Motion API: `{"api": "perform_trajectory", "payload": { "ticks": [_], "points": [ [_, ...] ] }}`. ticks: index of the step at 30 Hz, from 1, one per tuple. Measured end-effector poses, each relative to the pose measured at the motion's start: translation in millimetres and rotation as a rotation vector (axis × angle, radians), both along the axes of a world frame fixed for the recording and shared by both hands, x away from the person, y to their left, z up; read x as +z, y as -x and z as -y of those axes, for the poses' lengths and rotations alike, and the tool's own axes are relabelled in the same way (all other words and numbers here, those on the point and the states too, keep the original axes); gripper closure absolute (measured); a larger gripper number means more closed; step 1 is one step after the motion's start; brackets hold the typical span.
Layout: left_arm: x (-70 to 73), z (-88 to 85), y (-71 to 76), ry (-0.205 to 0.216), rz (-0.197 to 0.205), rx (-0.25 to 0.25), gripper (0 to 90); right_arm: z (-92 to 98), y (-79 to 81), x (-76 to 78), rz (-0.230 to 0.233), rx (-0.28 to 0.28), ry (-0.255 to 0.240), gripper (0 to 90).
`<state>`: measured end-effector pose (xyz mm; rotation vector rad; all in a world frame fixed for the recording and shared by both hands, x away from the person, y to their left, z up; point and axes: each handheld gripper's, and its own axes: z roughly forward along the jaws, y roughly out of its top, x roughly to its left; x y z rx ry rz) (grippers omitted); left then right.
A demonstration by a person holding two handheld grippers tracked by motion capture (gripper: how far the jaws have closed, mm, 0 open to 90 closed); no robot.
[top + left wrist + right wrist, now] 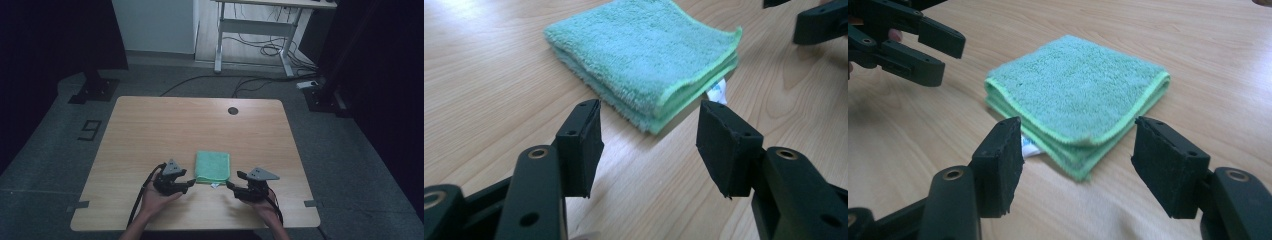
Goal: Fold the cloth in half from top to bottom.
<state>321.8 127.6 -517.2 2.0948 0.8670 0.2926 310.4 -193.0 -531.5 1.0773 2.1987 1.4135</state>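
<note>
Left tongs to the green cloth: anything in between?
Nothing. In the left gripper view, bare wood separates the open left tongs from the folded green cloth; the high view agrees. A white tag pokes out at the cloth's corner.

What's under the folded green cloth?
The cloth lies flat on the wooden table. A small white tag pokes out from beneath its near edge. Anything else under or between the folds is covered.

Both forearms came in from the bottom edge, each hand wrapped around its tool. The left gripper (pixel 190 183) and right gripper (pixel 230 185) sat low, tips angled inward toward each other, jaws apart with nothing between the pads.
</note>
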Motion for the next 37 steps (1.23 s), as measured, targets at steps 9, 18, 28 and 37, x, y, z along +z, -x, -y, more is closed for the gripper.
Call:
{"api": "perform_trajectory", "payload": {
  "ticks": [9,18,28,37],
  "points": [
    [-2.6,-20.3,21.7,0.046,-0.013,0.009,43.3,21.2,19.5,-6.6,-0.002,-0.047,-0.004,36.2],
    [-10.0,-37.9,37.0,0.014,-0.009,0.059,42.8,39.0,36.6,-15.9,-0.019,-0.082,0.019,35.8],
    [-12.8,-54.7,43.1,0.011,0.0,0.095,42.5,40.7,37.9,-19.1,-0.03,-0.076,0.047,34.7],
    [-13.4,-58.6,42.8,0.014,0.003,0.097,41.2,44.5,36.7,-17.8,-0.023,-0.094,0.04,31.8]
  ]
}}
